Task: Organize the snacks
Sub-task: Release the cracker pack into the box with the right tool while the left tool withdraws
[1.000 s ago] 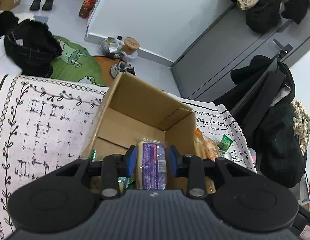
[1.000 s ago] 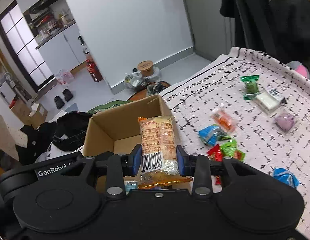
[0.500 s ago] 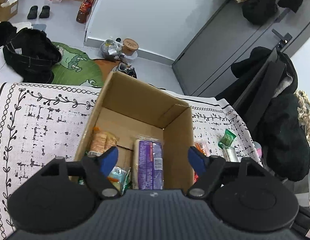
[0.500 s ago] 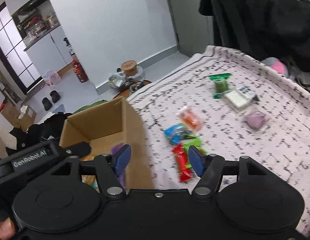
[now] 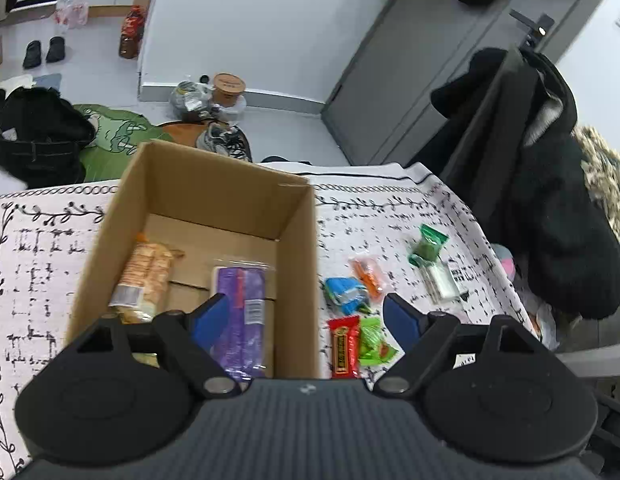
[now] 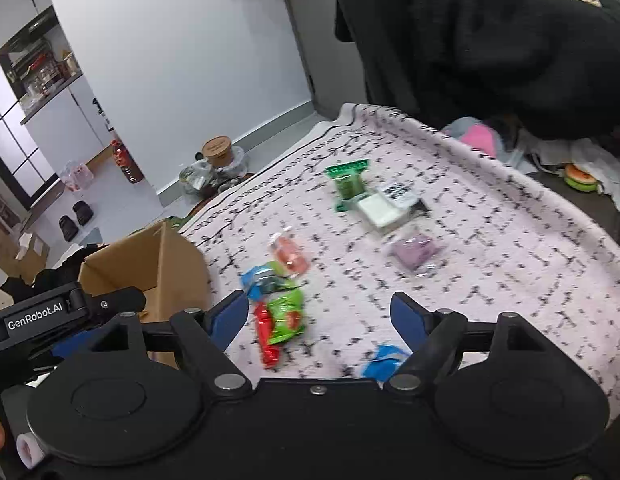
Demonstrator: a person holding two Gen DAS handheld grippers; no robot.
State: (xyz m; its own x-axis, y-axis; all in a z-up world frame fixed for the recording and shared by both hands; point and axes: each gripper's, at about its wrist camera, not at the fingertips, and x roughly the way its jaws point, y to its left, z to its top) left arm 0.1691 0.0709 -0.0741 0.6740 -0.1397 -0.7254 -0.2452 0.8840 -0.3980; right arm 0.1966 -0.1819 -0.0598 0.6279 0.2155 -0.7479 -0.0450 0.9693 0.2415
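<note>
Hovering over the patterned cloth (image 6: pixel 490 240), your right gripper (image 6: pixel 318 320) had just been spreading its jaws, nothing between them; your left gripper (image 5: pixel 299 316) likewise, astride the right wall of the cardboard box (image 5: pixel 297 272). Near you lay the red bar (image 6: pixel 265 334) touching the green packet (image 6: pixel 285 314) (a pinch there could have dragged both). Farther off, the purple pack (image 5: pixel 239 312) and the cracker pack (image 5: pixel 143 276) rested inside the box. Farthest, the white packet (image 6: pixel 380 208) overlapped the dark green one (image 6: pixel 348 182), so a hasty grab risked a double pick.
</note>
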